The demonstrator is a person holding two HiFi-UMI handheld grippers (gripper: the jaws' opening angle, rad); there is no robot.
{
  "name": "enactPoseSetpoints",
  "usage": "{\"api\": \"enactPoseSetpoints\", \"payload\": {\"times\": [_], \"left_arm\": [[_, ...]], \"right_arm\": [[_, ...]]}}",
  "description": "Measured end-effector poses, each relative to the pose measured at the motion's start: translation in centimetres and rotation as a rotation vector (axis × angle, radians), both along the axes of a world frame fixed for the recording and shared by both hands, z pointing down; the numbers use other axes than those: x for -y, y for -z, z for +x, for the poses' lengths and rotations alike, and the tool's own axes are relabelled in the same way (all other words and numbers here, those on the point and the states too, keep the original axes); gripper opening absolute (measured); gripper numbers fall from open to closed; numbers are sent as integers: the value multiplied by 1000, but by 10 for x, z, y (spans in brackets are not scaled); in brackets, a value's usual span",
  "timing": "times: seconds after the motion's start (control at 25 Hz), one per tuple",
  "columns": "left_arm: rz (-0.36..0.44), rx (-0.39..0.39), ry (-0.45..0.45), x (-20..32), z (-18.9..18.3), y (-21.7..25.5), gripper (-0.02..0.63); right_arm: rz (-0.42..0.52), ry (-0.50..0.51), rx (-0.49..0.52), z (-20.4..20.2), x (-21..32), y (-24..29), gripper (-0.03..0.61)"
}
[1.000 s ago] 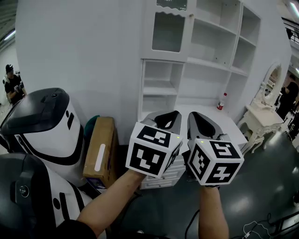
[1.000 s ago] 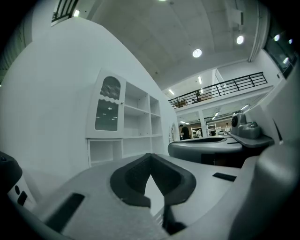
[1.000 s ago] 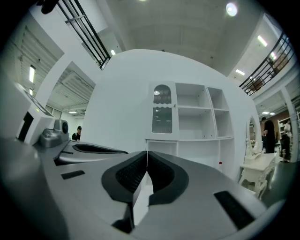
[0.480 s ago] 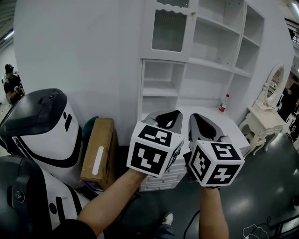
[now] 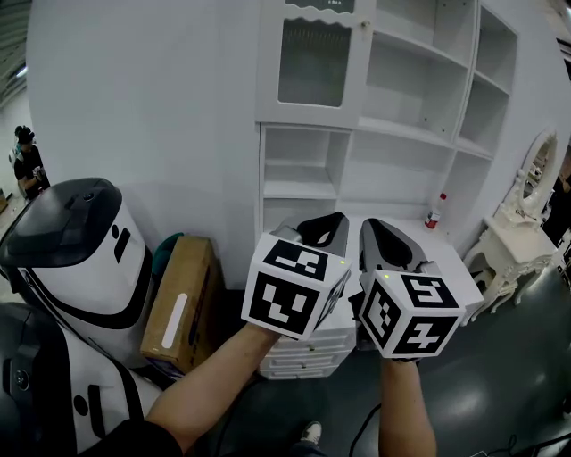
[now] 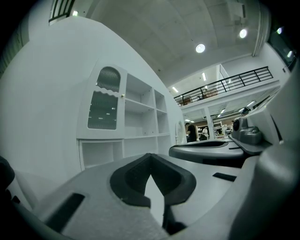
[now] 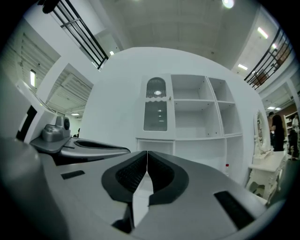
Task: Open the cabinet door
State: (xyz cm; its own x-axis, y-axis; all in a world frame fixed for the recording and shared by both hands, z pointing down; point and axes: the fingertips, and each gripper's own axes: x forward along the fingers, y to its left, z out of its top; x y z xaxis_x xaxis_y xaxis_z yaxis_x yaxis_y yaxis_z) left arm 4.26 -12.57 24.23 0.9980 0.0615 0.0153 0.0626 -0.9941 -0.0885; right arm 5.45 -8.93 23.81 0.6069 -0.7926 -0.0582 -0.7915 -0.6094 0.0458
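Holding both claws level, side by side, toward a white cabinet. Far left of the left claw, a person point(image 5: 27, 165) stands in the background. Nearer, left of the left claw: a big white-and-black machine shell point(image 5: 80, 241), then a cardboard box point(image 5: 178, 299) leaning at the wall, just left of the claw's marker cube.

Left claw point(image 5: 328, 220) point(image 6: 150, 159): jaws pressed together at the tips, nothing between them. Bare forearm behind it.

Cabinet door point(image 5: 312, 62) point(image 6: 103, 110) point(image 7: 155, 115): glass-panelled, upper left of the cabinet, sitting flat in its frame, closed. It is ahead of and above both claws, well apart from them, no contact. Small knob point(image 5: 364, 25) on its right edge. Open shelf bays below the door and to its right. White drawers point(image 5: 303, 353) show under the two marker cubes.

Right claw point(image 5: 368, 225) point(image 7: 147, 157): just beside the left one, jaws closed pad to pad, empty.

Right of the right claw: a small bottle with a red cap point(image 5: 436, 212) on the cabinet's low surface, then a white dressing table with an oval mirror point(image 5: 522, 241) further right. Dark glossy floor point(image 5: 500, 375) below.
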Motion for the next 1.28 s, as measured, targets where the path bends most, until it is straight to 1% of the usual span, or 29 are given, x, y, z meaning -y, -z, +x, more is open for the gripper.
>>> {"api": "enactPoseSetpoints", "payload": {"times": [0.44,0.68,0.8,0.96,1.28], "left_arm": [[16,10,59,-22,94,10,5],[27,7,97,-34,134,16,5],[29,3,122,-33,144,19,5],[30,-3,152,-28,151,23,5],[56,-34,170,-18,163,39,5]], "right_arm": [[6,58,0,95,-23,10,21],[-6,105,-14,133,-29,15,21],[-5,128,-14,145,-29,18,21],[-3,161,-18,152,-25,21,21],[4,200,-40,162,-12,33,21]]}}
